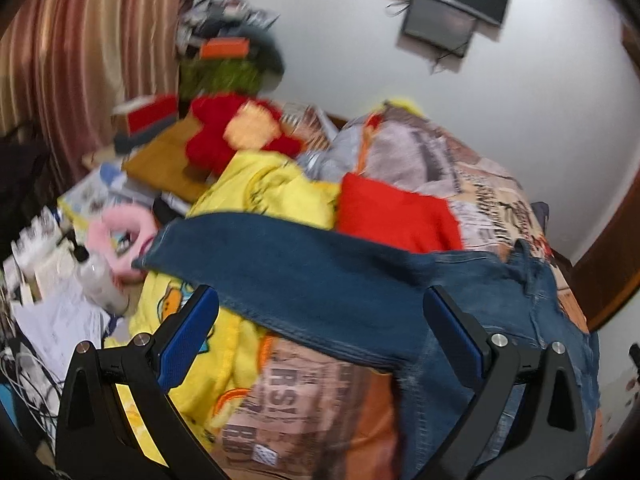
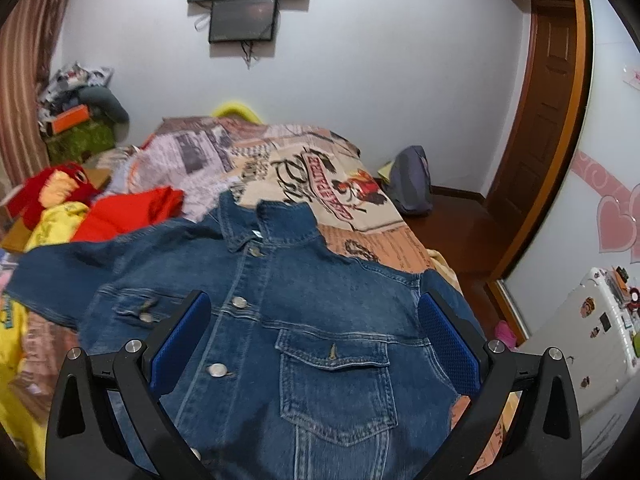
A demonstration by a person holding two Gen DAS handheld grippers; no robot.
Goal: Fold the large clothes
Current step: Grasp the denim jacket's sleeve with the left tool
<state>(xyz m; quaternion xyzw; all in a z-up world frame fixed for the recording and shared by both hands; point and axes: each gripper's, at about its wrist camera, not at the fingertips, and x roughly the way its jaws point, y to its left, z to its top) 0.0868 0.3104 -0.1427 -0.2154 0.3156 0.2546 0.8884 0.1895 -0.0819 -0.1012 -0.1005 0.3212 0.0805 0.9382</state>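
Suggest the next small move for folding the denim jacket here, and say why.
Probably bring the left hand-held gripper down onto the outstretched sleeve and close on it, ready to fold it across the front. The denim jacket lies face up and spread on the bed, buttons showing, with no fold begun. Both grippers are open and empty; the right hand-held gripper hangs over the chest.

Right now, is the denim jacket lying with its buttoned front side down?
No, the denim jacket lies front up, showing its buttons and chest pocket.
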